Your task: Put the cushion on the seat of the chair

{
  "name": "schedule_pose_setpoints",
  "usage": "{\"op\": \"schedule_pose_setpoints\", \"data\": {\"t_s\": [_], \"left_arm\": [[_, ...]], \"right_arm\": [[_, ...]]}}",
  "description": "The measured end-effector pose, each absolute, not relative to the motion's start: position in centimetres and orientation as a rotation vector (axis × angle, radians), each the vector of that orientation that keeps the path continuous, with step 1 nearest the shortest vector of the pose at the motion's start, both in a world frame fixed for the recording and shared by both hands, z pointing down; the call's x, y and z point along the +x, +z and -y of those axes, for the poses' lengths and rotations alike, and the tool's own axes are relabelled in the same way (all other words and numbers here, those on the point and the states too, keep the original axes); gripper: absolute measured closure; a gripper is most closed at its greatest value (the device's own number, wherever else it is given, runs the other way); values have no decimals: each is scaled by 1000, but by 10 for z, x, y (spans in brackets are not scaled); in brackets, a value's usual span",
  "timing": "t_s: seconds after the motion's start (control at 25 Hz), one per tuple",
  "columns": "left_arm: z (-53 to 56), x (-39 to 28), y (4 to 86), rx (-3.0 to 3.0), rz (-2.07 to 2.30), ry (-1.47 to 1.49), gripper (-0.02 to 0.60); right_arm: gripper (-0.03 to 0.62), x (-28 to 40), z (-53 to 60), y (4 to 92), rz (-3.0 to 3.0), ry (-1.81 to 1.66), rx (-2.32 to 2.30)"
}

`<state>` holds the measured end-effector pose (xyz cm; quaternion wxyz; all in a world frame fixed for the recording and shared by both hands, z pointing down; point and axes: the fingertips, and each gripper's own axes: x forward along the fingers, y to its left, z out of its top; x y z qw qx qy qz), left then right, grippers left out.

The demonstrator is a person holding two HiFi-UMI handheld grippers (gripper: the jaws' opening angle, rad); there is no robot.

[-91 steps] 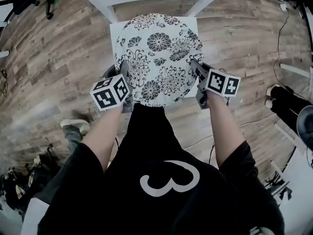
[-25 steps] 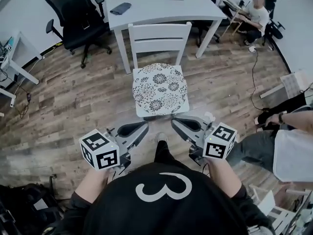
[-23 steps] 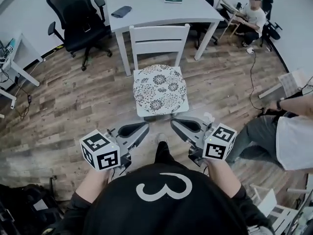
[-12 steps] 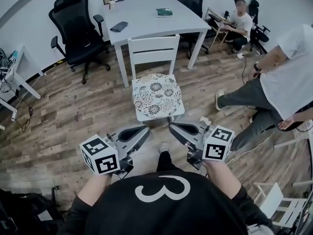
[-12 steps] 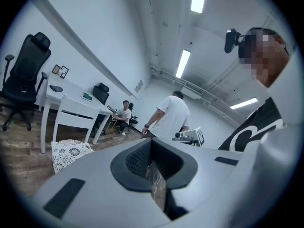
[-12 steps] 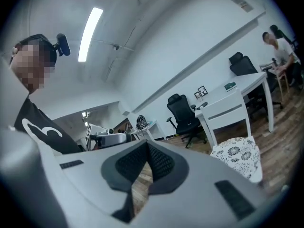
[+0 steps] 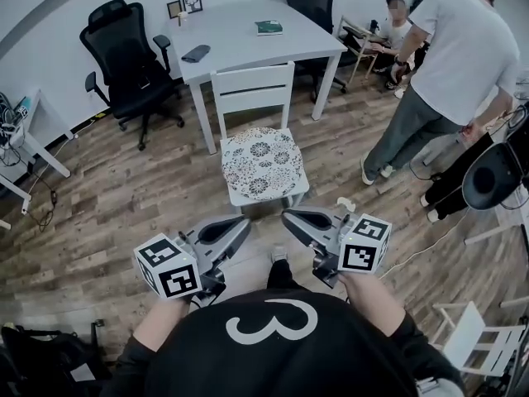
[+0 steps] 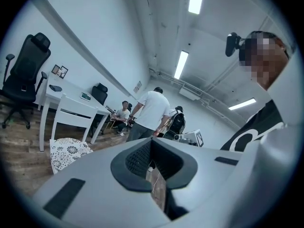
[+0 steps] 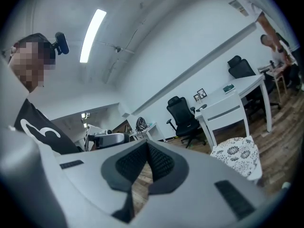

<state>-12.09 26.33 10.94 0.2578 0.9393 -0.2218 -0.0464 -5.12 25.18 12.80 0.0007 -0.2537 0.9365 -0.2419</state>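
**Q:** Where is the cushion, and what is left to do?

**A:** The cushion (image 7: 263,162) lies flat on the seat of the chair (image 7: 251,85). It reaches from the backrest almost to the front edge, and a white strip of seat shows along the front and right edges. I judge the task done, with at most a check that it sits square.

**Q:** And your grippers?

**A:** My left gripper (image 7: 242,222) and right gripper (image 7: 288,216) both have their jaws closed on nothing. Their tips are turned toward each other, close to my body and well apart from the chair.

**Q:** What lies around?

**A:** Behind the chair is a table (image 7: 240,48) with a book (image 7: 269,27) on it. An office chair (image 7: 124,52) stands by the table's left corner. To the right there is a standing person (image 7: 450,64), and a seated person (image 7: 388,27) beyond. Nothing stands between me and the chair.
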Motion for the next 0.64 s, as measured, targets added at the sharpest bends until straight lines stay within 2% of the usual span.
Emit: {"op": "schedule_pose_setpoints", "data": {"t_s": [0.64], "left_arm": [[-276, -127, 126, 2467, 587, -161, 568]], "right_arm": [[586, -53, -268, 142, -2903, -816, -803]]}}
